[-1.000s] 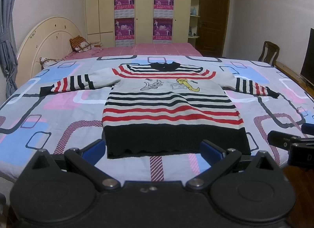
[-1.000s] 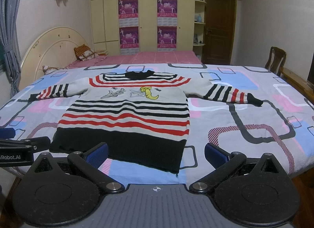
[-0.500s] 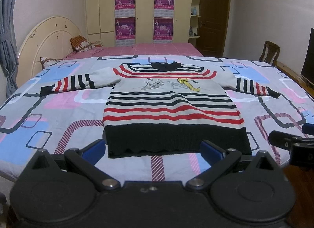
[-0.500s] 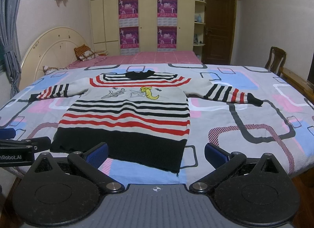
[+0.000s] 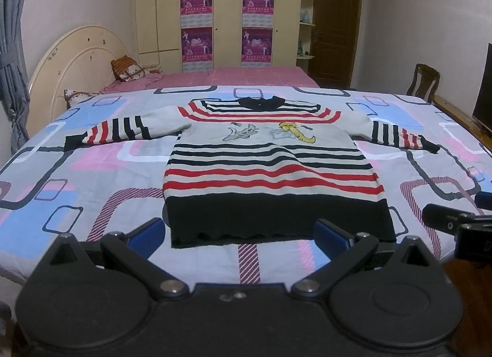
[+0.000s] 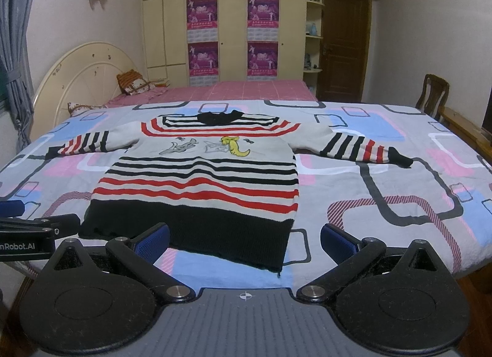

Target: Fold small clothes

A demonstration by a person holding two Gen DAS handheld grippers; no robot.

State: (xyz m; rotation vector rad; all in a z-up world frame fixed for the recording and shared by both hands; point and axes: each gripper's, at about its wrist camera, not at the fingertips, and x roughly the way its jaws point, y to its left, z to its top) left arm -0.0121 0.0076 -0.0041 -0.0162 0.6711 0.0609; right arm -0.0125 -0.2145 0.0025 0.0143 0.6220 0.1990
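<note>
Your left gripper (image 5: 238, 235) is held level at the near edge of the bed, facing across it toward the wardrobe (image 5: 215, 9). Its fingers (image 5: 144, 235) are spread wide with nothing between them; the blue pads sit just short of the sweater's black hem, one near each lower corner, not touching the fabric. Your right gripper (image 6: 244, 241) is held the same way, beside and to the right of the left one, its fingers (image 6: 338, 241) also spread wide and empty. Each gripper's tip shows at the edge of the other's view.

The striped sweater (image 5: 270, 160) lies flat, front up, on the patterned bedspread (image 5: 77, 178). Its long axis runs away from you: black hem nearest, black collar farthest, pointing at the wardrobe. Both sleeves are extended sideways, roughly perpendicular to the body, cuffs resting on the bedspread. The cartoon print on the chest faces up.

A headboard (image 6: 77, 80) stands at far left, and a wooden chair (image 6: 435, 91) at far right.
</note>
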